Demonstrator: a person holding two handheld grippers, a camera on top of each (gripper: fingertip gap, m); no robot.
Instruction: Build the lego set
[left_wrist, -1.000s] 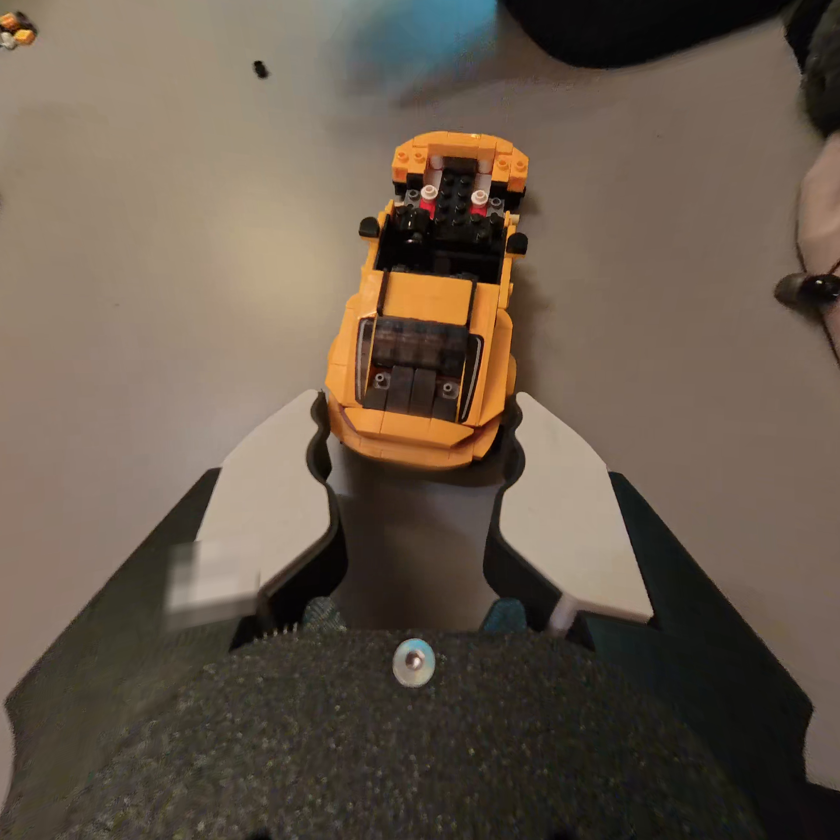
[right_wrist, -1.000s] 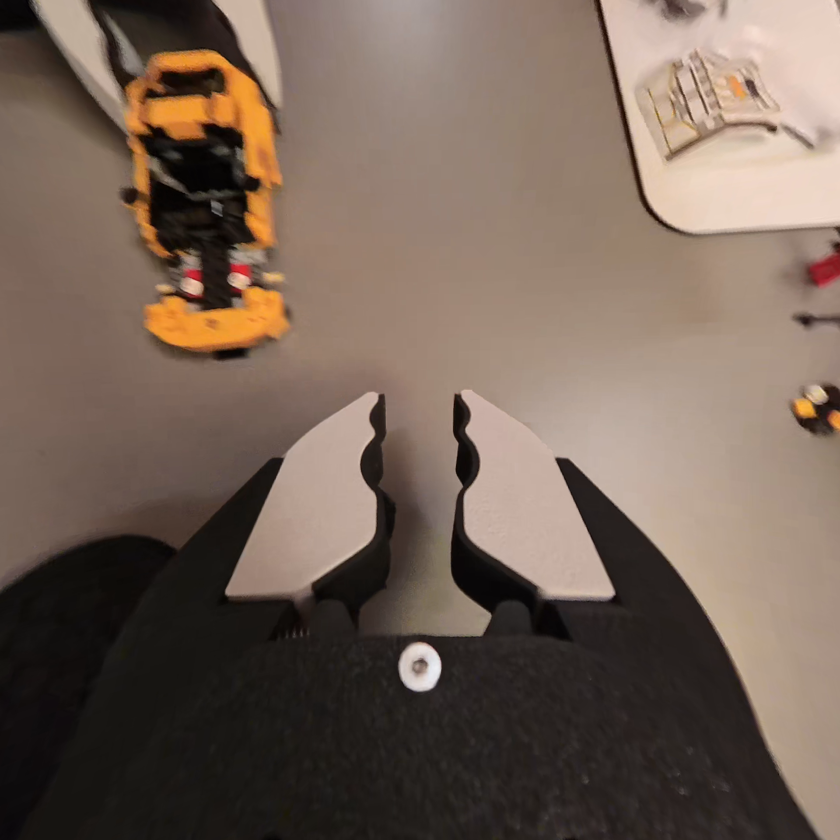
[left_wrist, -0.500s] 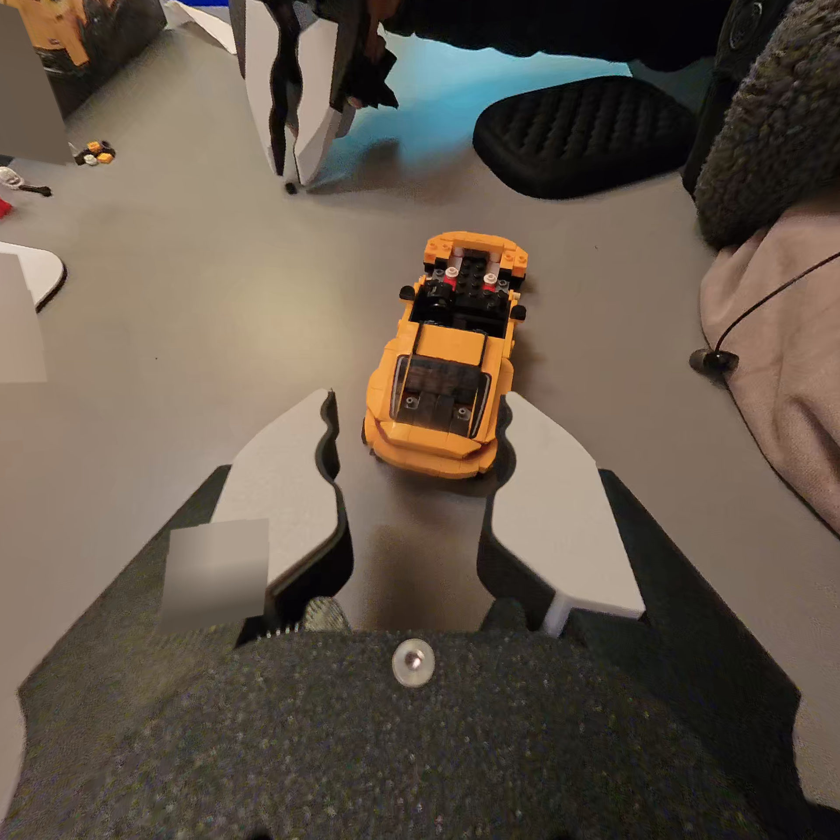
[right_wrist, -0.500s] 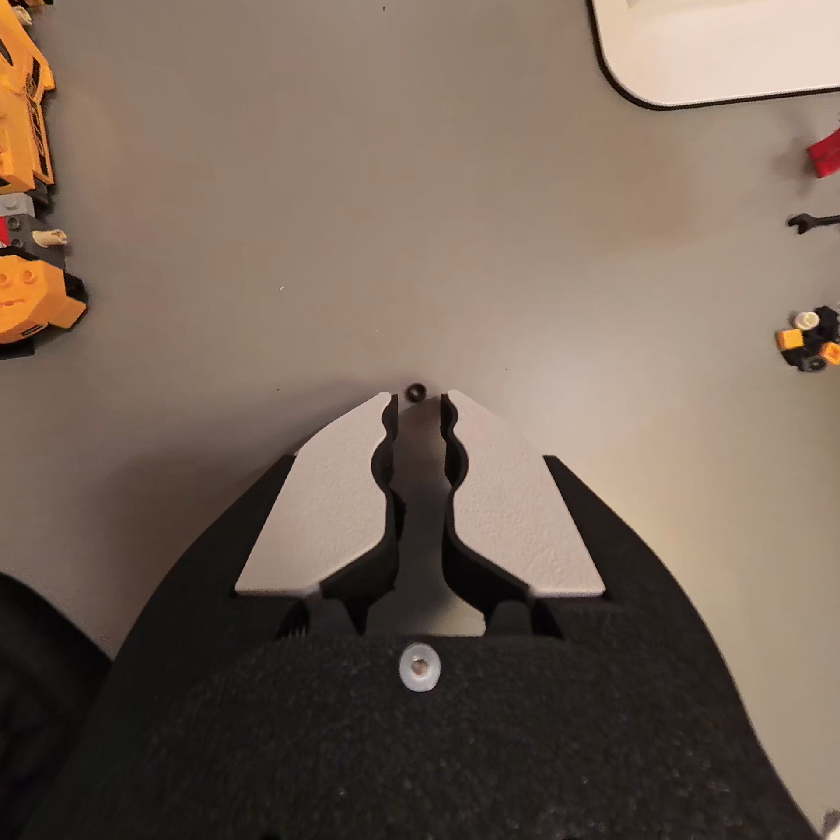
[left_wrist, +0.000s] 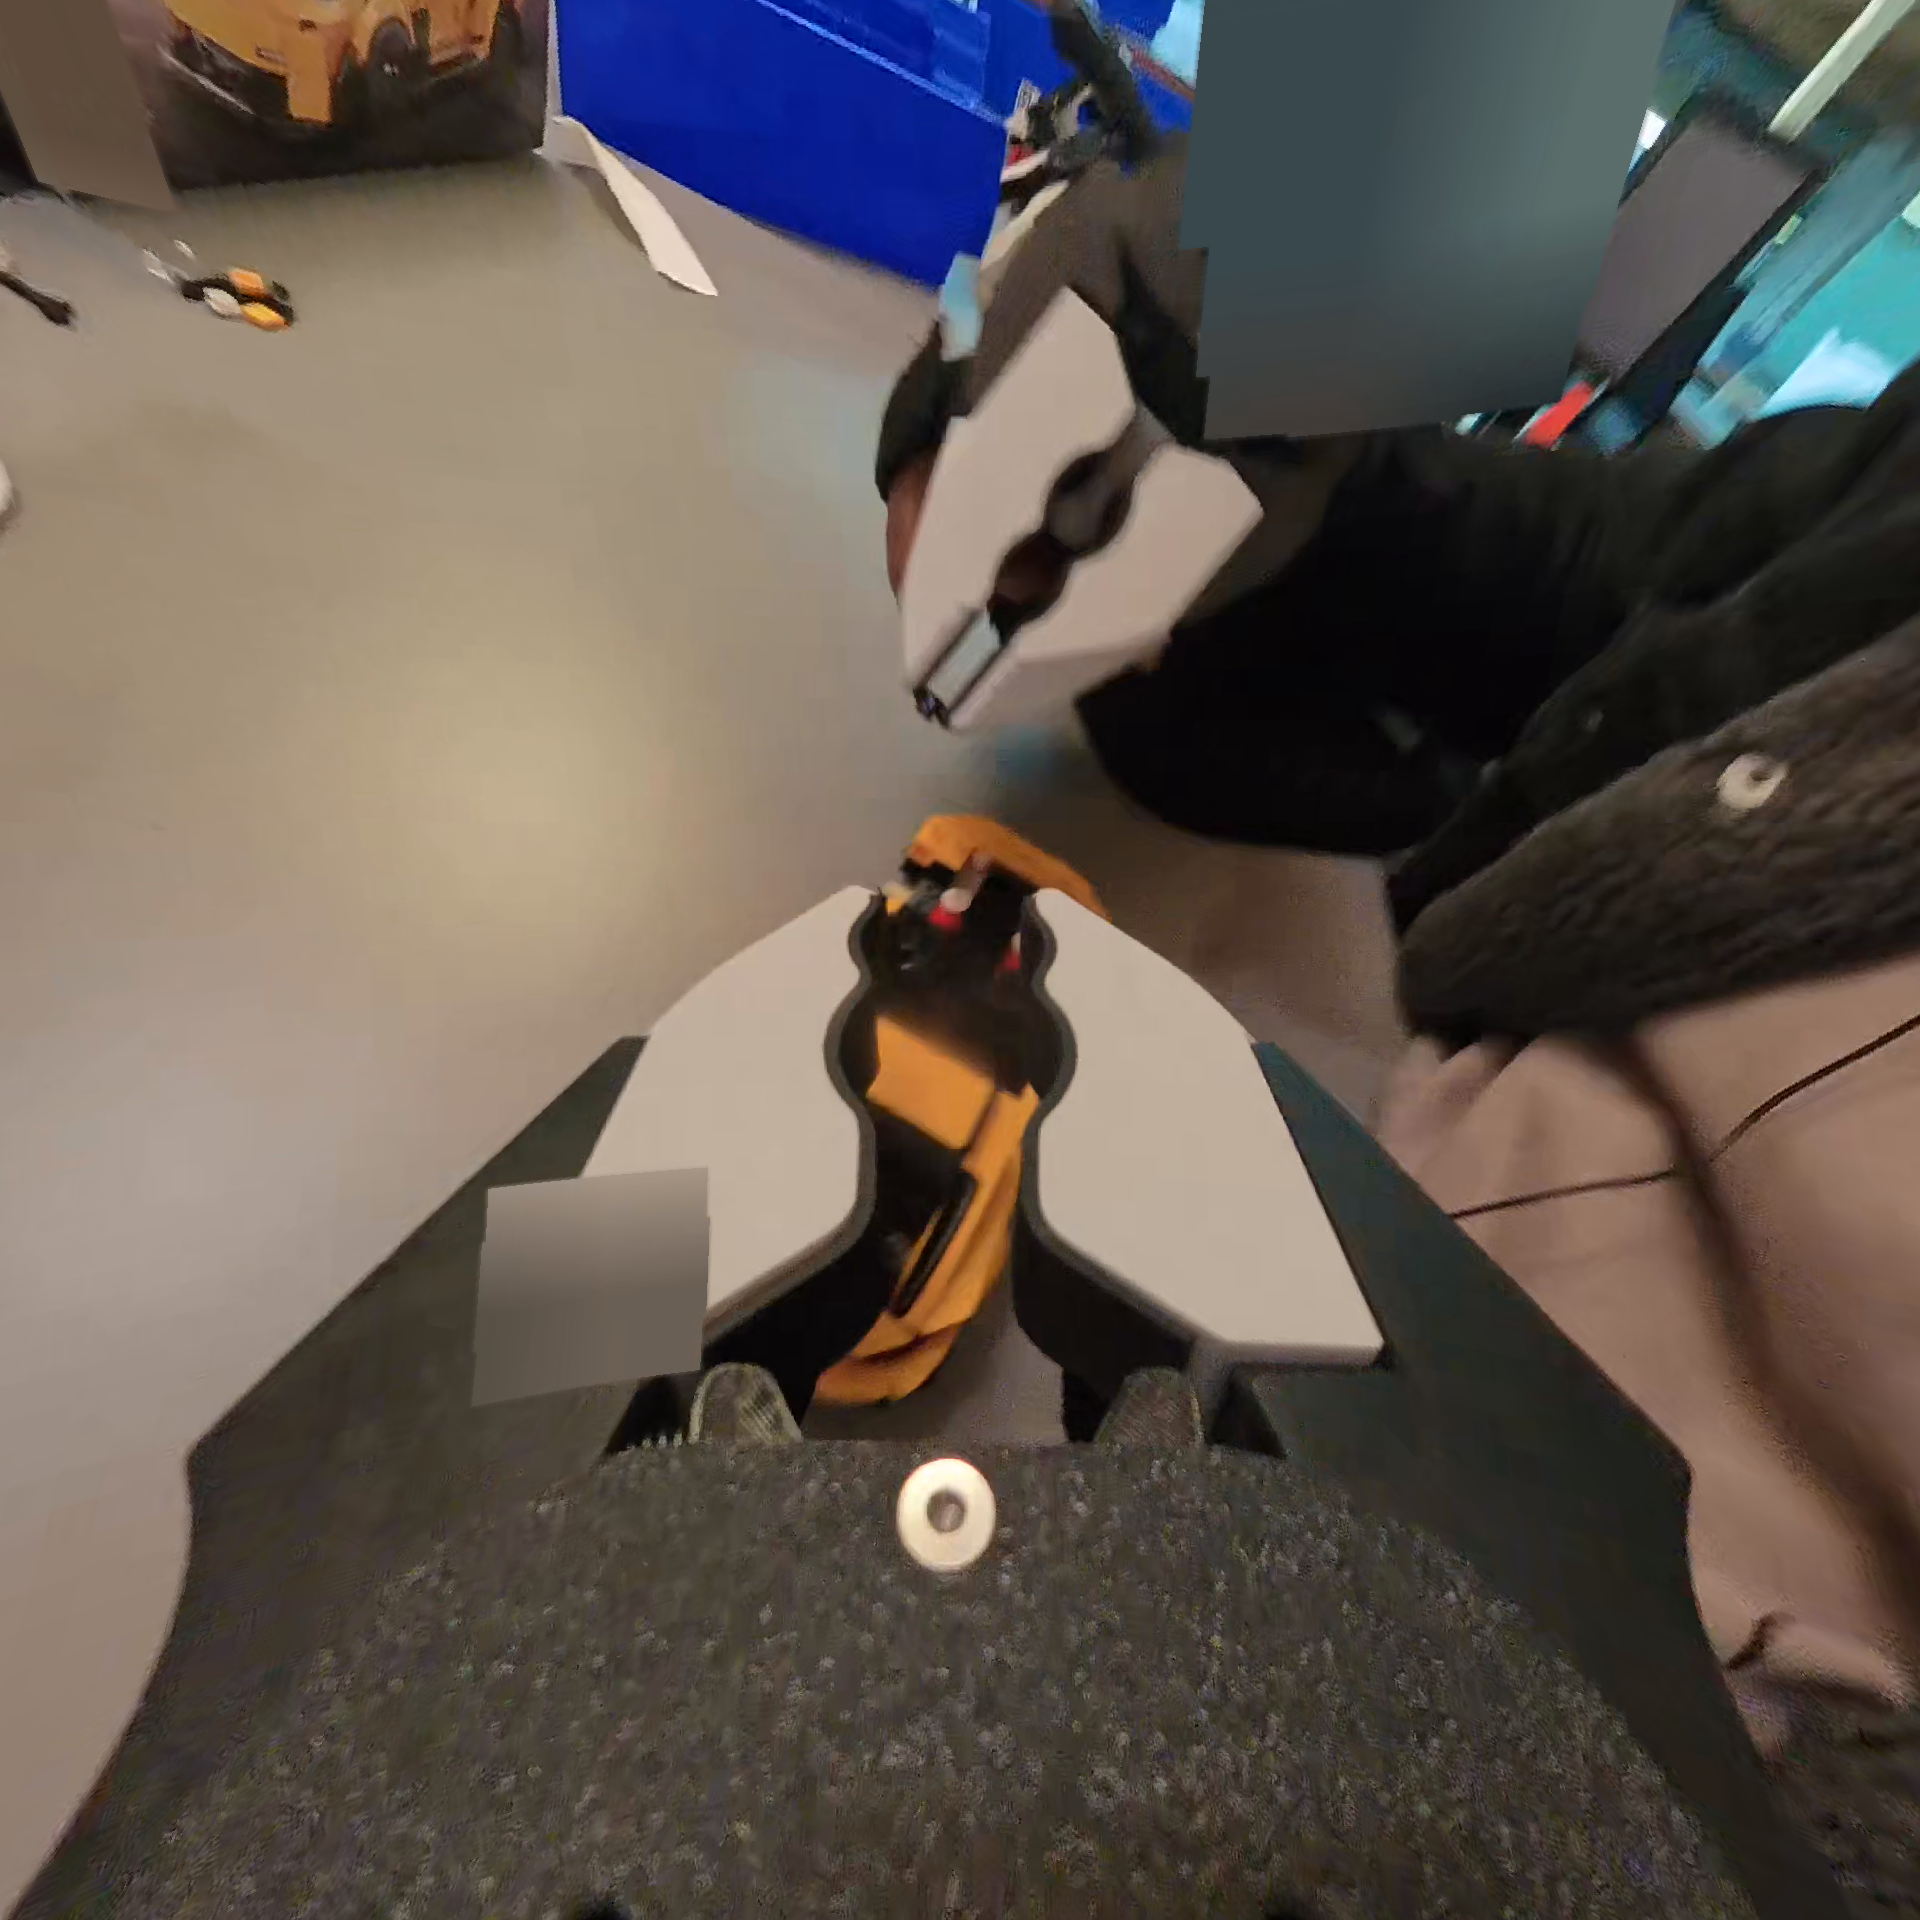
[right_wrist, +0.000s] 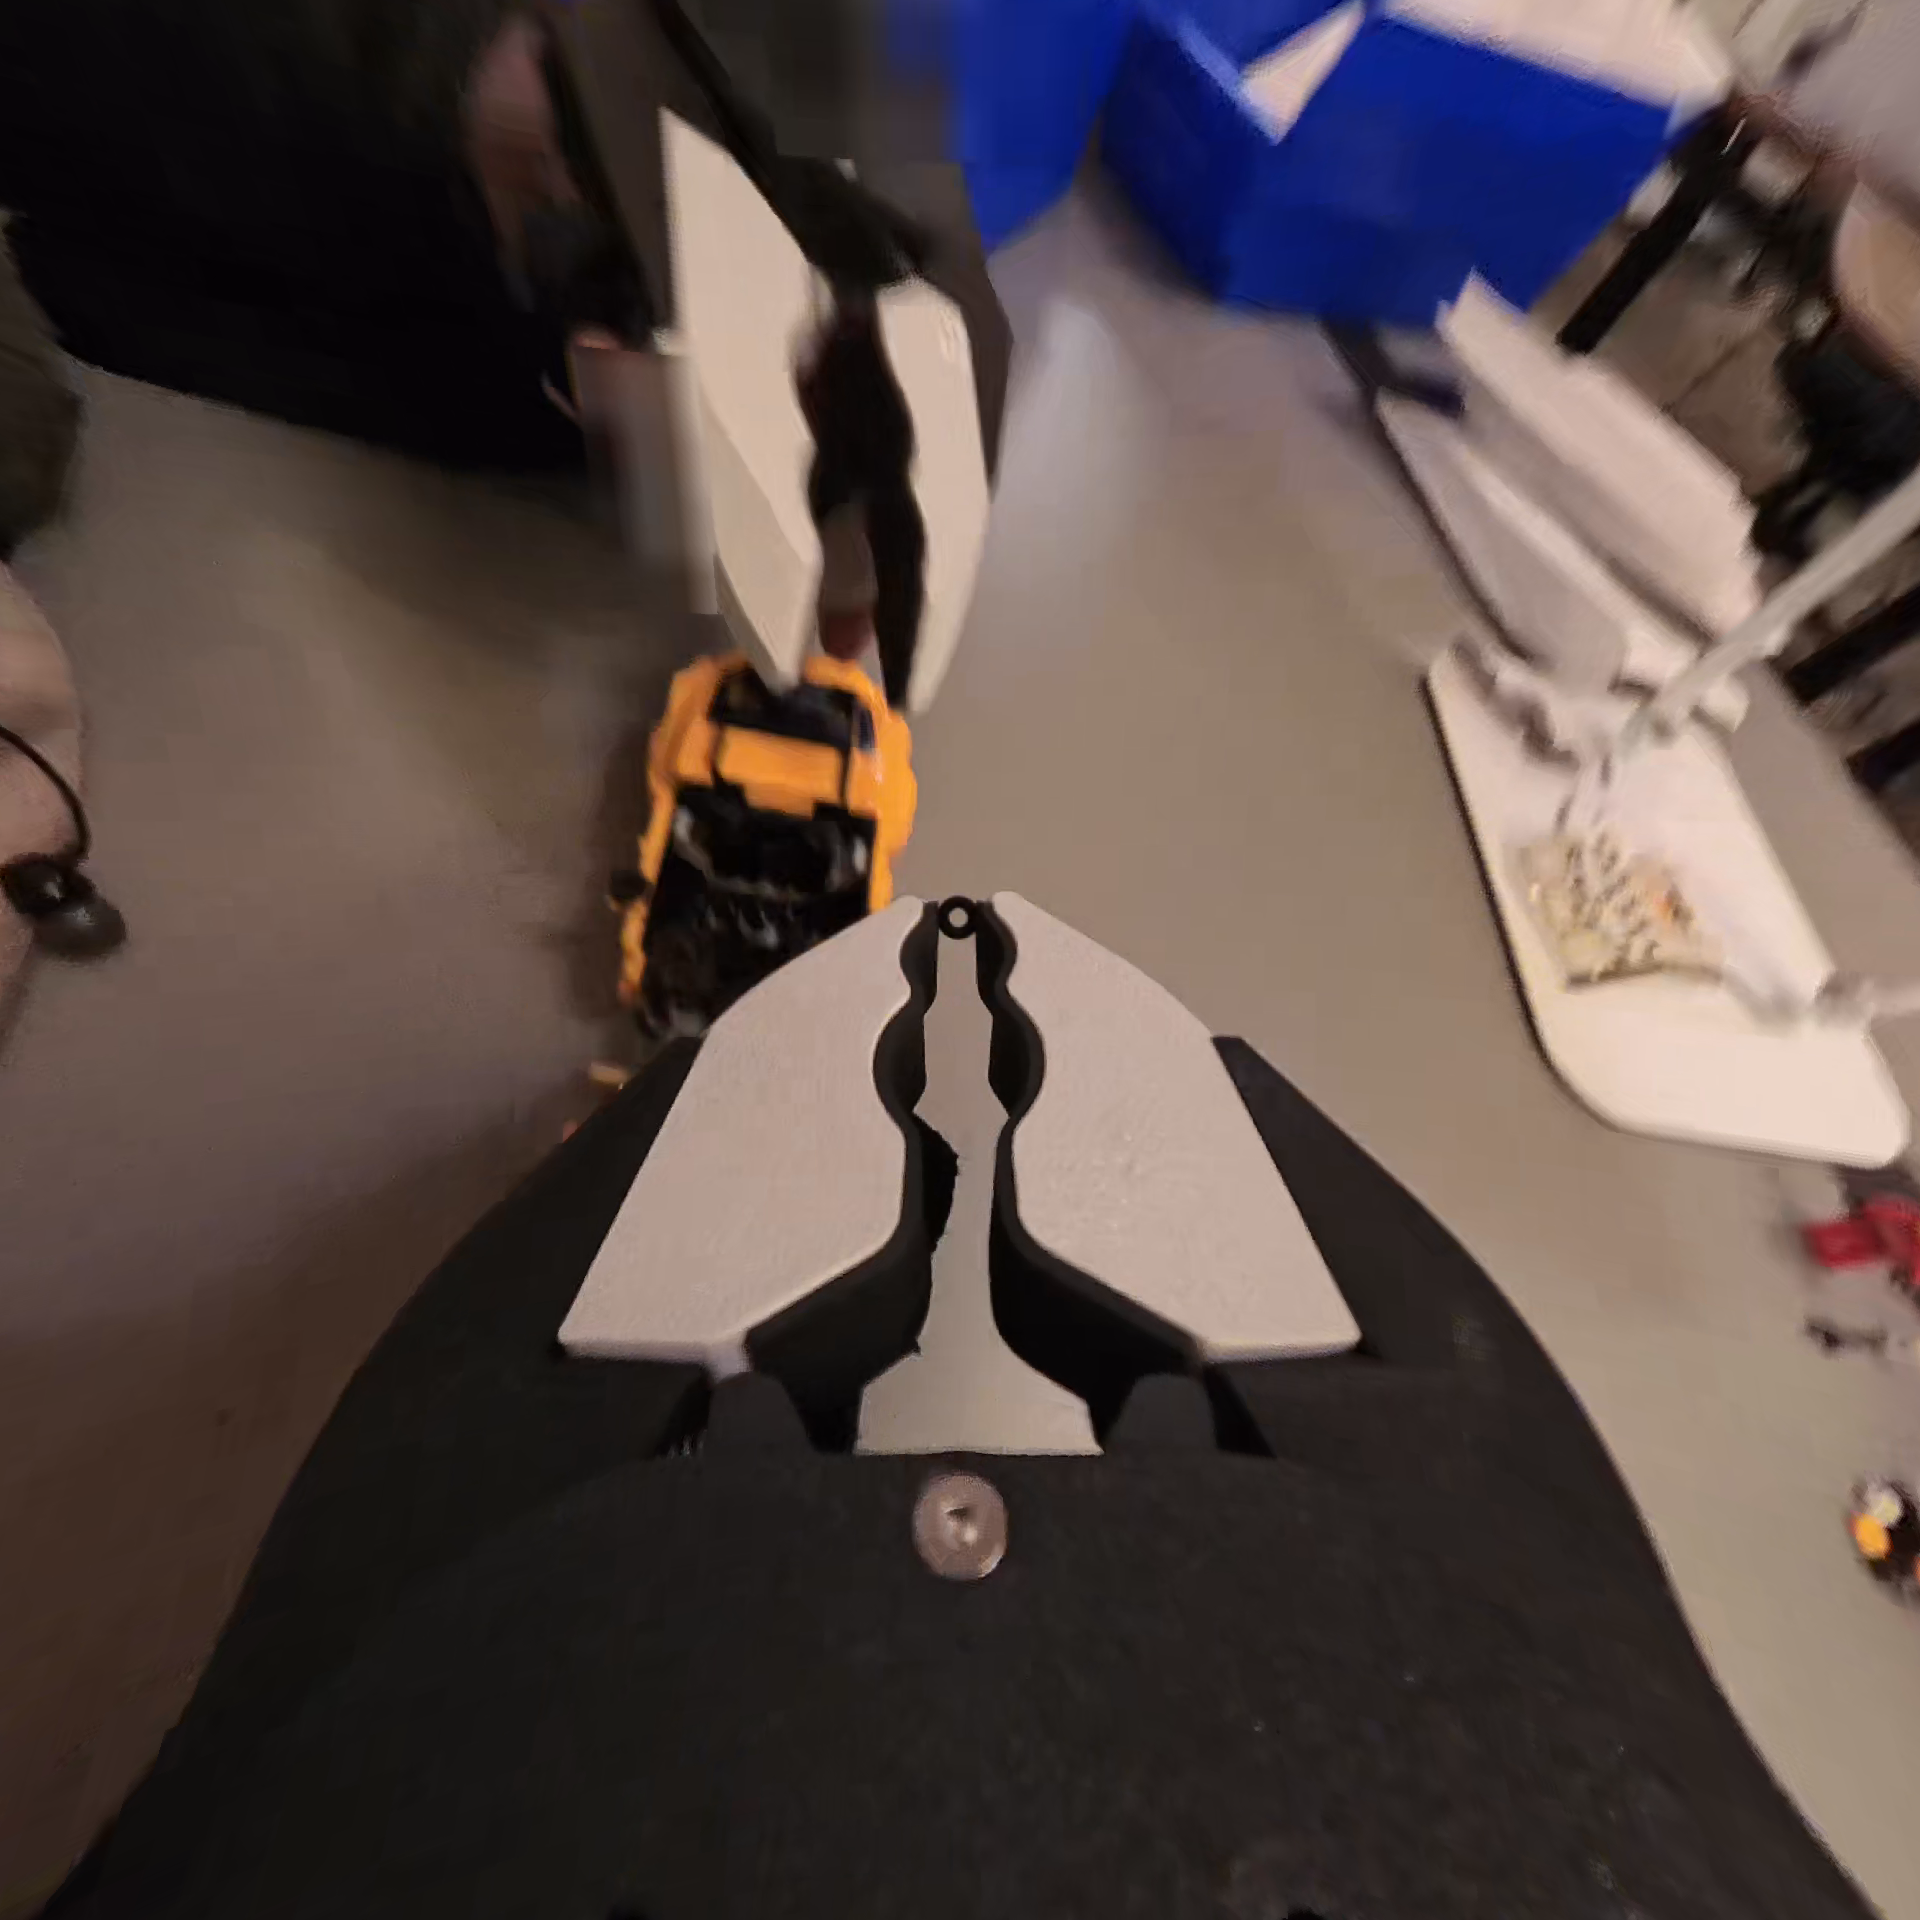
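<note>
Grey worktop (left_wrist: 364, 727) filled both views, with a blue box (left_wrist: 769, 114) and a printed carton (left_wrist: 343, 83) picturing an orange car at its far edge; whatever writing they bore was too blurred to read. On a white tray (right_wrist: 1704, 1029) to the right lay a clear bag of small parts (right_wrist: 1600, 925), and loose bricks (right_wrist: 1870, 1247) sat on the worktop near it. The left gripper (left_wrist: 951, 904) had its jaws clamped on the sides of the orange lego car (left_wrist: 945, 1164), which lay lengthwise between the fingers, its long axis along them, its open black rear section with red and white pieces at the fingertips and the other end back toward the camera. The right gripper (right_wrist: 958, 906) held a tiny black ring piece (right_wrist: 956, 917) pinched between its fingertips, jaws nearly together, just short of the car (right_wrist: 774, 831). In the left wrist view that right gripper (left_wrist: 951, 696) hung above the car's far end, apart from it.
</note>
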